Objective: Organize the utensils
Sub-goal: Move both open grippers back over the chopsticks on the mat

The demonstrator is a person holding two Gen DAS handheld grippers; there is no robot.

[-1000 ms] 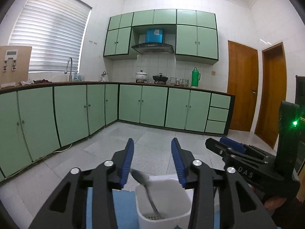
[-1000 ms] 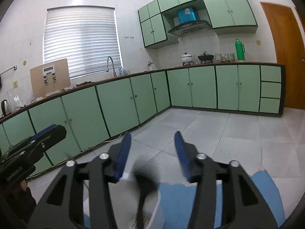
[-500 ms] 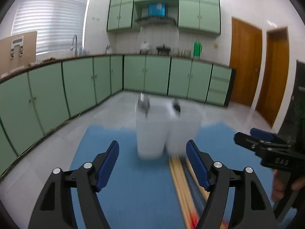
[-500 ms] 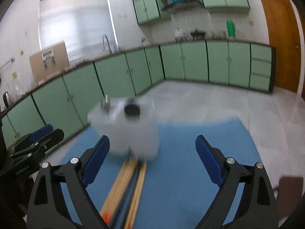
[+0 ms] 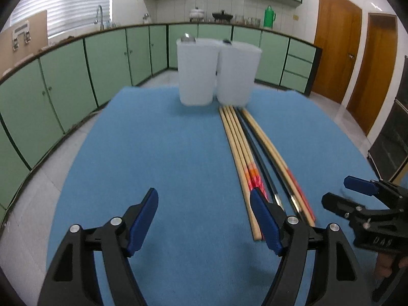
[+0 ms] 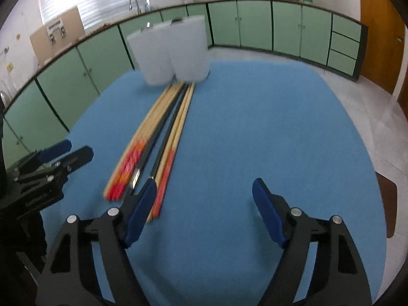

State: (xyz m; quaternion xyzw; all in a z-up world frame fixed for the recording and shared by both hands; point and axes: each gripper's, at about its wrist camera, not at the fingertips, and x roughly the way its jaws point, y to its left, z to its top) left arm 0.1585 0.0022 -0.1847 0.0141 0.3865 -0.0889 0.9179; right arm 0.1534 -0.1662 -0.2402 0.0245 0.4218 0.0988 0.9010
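Both grippers have pulled back from the white holders, which now stand far off. Nearest, the left gripper and right gripper hover over the blue mat, jaws spread, holding nothing. Beyond them chopsticks lie in a bundle pointing toward the two holders, side by side at the mat's far edge, utensil tips peeking out.

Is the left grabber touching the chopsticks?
Cannot tell. In the left wrist view, the left gripper is open and one finger overlaps the chopsticks on the blue mat, hiding any gap.
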